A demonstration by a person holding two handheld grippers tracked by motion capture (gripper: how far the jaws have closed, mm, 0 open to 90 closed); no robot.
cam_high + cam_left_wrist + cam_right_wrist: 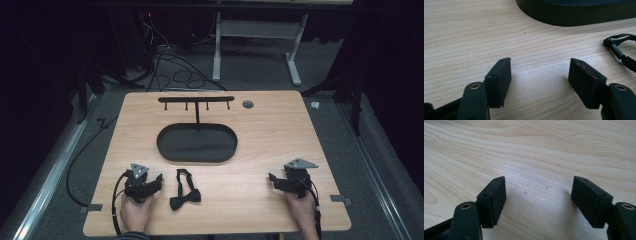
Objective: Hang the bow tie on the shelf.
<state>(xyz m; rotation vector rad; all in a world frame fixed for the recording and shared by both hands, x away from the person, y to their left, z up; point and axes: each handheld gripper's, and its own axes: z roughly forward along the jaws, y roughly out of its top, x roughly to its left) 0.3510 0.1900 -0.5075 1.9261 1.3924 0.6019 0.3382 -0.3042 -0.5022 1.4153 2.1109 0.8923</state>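
Observation:
A black bow tie (184, 197) with its strap looped behind it lies on the wooden table near the front, just right of my left gripper (156, 181). In the left gripper view the strap's clasp (615, 46) shows at the right edge, beyond my open left gripper (540, 75), whose jaws hold nothing. My right gripper (272, 178) rests at the front right, held by a hand. Its jaws stand wide apart over bare wood in the right gripper view, so the right gripper (539, 193) is open and empty.
A black oval tray (197, 143) sits mid-table; its wall (574, 15) shows ahead of the left gripper. Behind it stands a low black rack with several hooks (196, 100). A round grommet (247, 104) is in the table's far right. Cables lie on the floor beyond.

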